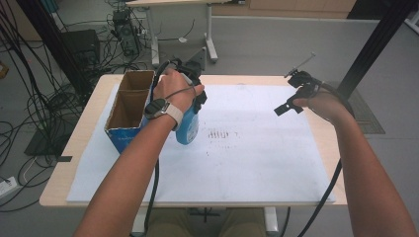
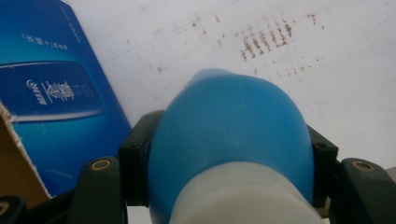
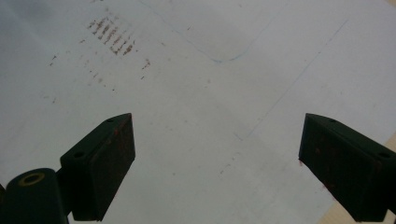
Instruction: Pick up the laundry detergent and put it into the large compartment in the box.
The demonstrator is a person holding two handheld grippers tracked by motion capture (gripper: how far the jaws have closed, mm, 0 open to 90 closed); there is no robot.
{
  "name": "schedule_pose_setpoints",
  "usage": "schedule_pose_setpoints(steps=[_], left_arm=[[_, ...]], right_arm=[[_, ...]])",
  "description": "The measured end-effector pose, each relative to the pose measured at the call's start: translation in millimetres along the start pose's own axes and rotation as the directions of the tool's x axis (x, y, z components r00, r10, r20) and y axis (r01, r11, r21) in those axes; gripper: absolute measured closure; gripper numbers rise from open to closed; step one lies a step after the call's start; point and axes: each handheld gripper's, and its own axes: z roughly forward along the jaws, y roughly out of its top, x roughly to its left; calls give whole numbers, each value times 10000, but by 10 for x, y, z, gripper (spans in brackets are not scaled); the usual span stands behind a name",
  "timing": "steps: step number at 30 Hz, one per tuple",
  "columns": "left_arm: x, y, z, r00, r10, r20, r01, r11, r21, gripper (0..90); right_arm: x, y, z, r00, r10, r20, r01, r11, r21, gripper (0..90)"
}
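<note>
A blue bottle [image 1: 188,127] with a white neck hangs upright just above the white sheet, beside the blue carton. My left gripper [image 1: 190,96] is shut on its upper part. In the left gripper view the bottle [image 2: 229,135] bulges between the two black pads [image 2: 135,154], which press on both its sides. Over the right side of the table my right gripper [image 1: 291,103] stands open, held above the sheet. Its own view shows the jaws wide apart around bare white sheet [image 3: 215,140].
An open cardboard carton [image 1: 129,111] with blue sides [image 2: 56,107] and two compartments stands at the table's left. A white sheet [image 1: 257,163] covers most of the wooden table and bears a patch of brown marks [image 1: 220,134]. Cables and stands crowd the floor beyond.
</note>
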Motion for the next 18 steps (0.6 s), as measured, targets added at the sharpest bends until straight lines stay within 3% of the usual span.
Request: schedule_pose_setpoints(steps=[6, 18], left_arm=[[72, -60, -193, 9991, -336, 244, 336, 9994, -2, 375], [15, -169, -604, 9978, -658, -85, 657, 9978, -54, 374]], right_arm=[[16, 6, -15, 9999, -125, -17, 125, 9999, -13, 108], [76, 38, -58, 9992, -394, -61, 392, 9990, -209, 108]])
